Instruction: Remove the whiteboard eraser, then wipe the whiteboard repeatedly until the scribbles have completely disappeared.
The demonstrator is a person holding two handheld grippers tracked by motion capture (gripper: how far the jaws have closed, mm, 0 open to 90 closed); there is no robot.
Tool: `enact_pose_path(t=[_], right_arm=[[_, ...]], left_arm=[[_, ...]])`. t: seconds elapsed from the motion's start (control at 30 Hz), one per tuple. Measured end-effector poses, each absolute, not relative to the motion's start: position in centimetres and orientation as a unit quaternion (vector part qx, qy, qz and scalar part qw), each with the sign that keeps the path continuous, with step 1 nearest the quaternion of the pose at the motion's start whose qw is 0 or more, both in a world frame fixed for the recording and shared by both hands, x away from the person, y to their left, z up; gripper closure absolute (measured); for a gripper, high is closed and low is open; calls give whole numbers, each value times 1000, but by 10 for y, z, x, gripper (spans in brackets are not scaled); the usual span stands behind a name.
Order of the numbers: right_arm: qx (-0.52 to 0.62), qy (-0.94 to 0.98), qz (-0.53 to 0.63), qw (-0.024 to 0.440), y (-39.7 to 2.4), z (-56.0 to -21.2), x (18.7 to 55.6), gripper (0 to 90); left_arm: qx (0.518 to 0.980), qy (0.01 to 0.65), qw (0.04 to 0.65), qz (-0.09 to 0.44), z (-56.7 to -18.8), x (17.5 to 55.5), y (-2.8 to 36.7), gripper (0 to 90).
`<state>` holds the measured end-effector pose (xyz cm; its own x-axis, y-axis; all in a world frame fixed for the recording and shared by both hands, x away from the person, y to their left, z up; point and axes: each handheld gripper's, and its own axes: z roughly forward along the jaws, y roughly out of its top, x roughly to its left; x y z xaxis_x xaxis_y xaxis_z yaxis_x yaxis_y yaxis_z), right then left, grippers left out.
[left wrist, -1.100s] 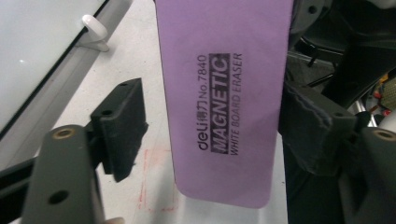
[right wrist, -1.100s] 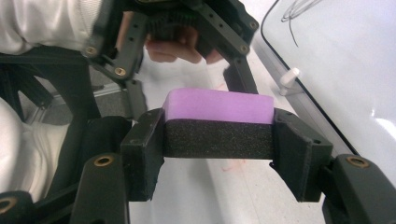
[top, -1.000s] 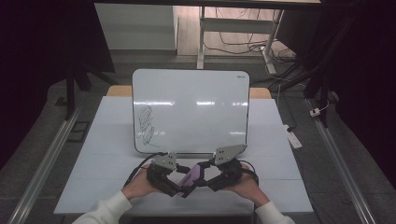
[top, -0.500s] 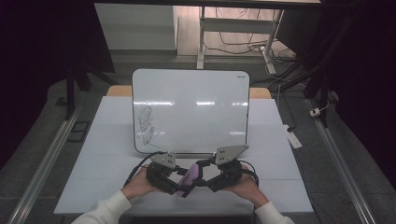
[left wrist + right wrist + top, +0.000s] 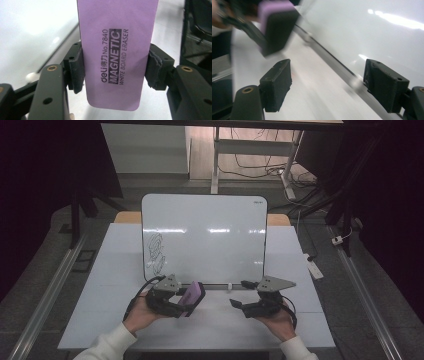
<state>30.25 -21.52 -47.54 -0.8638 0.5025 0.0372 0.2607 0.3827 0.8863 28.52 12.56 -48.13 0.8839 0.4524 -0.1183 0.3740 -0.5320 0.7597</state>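
Observation:
A purple magnetic whiteboard eraser stands between the jaws of my left gripper, which has just closed on it; both pads press on its long edges. My right gripper is off to the right of the eraser, apart from it. Its jaws have just been opening and nothing is between them. In the right gripper view the eraser appears blurred at the upper left. A whiteboard leans upright behind both grippers, with a dark scribble at its lower left.
The white table runs left and right of the board. A small white piece sits at the board's bottom edge between the grippers. A power strip lies off the table's right side. Desk legs and cables stand behind.
My right gripper has let go of the eraser, opened, and moved right, away from the left one. The left gripper keeps its place with the eraser in it.

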Motion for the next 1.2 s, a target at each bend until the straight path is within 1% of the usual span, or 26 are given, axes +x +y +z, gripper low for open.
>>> enact_pose_path(t=[0.03, 0.07, 0.17, 0.2, 0.23, 0.27, 0.33, 0.5, 0.93, 1.2], right_arm=[[232, 823, 505, 120, -215, -475, 302, 225], [253, 818, 496, 140, -229, -481, 300, 227], [266, 816, 490, 154, -239, -484, 298, 228], [273, 817, 480, 165, -249, -488, 298, 228], [273, 817, 480, 165, -249, -488, 298, 228], [280, 819, 469, 179, -255, -491, 297, 228], [290, 815, 469, 175, -262, -495, 298, 228], [303, 813, 463, 182, -269, -498, 298, 230], [330, 801, 455, 203, -286, -499, 305, 233], [335, 800, 453, 205, -287, -500, 306, 238]], left_arm=[[873, 242, 421, 54, -479, 285, 128, 405], [869, 249, 422, 62, -477, 284, 131, 405], [863, 260, 427, 72, -473, 283, 138, 405], [860, 266, 428, 78, -472, 283, 141, 404], [859, 268, 429, 81, -471, 283, 143, 404], [856, 272, 431, 86, -469, 282, 145, 405], [852, 278, 433, 94, -467, 282, 150, 404], [848, 287, 432, 114, -460, 279, 161, 404], [808, 349, 441, 175, -435, 280, 205, 404], [798, 371, 434, 192, -432, 284, 216, 404]])
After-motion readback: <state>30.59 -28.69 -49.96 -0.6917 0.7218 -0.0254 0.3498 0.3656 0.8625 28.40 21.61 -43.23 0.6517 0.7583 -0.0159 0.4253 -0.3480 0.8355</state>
